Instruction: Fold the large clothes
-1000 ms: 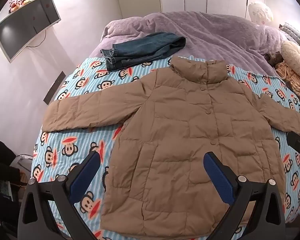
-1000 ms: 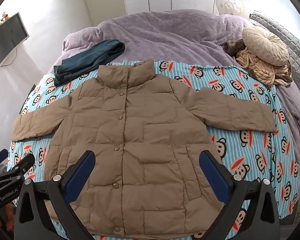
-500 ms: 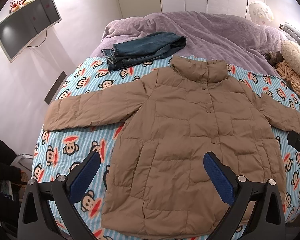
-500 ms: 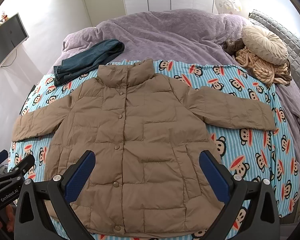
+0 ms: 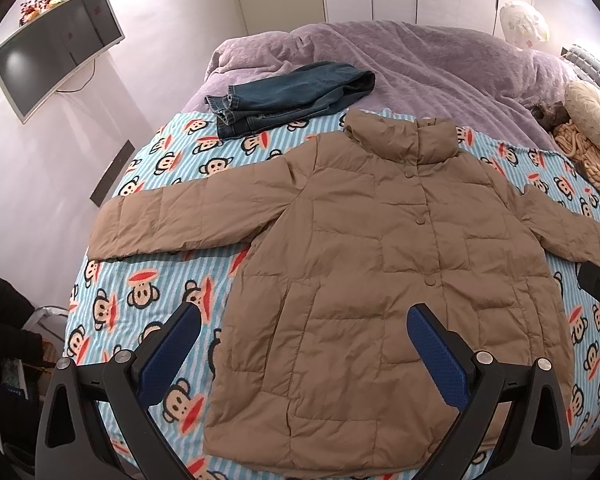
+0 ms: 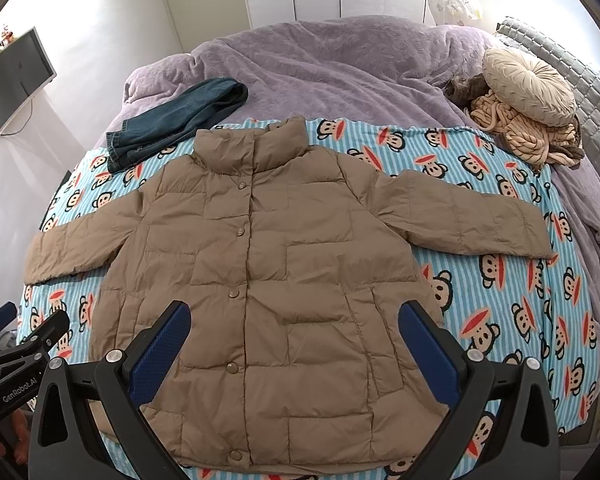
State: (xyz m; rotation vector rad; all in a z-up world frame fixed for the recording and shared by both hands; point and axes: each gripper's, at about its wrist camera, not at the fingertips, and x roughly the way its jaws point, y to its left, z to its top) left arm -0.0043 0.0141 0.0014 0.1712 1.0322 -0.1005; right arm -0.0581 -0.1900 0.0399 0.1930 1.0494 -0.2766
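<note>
My left claw and right claw are both wide open, holding nothing. The brown coat lies flat under them, not folded yet.

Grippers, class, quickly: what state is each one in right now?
Left gripper: open, holding nothing, above the jacket.
Right gripper: open, holding nothing.
</note>
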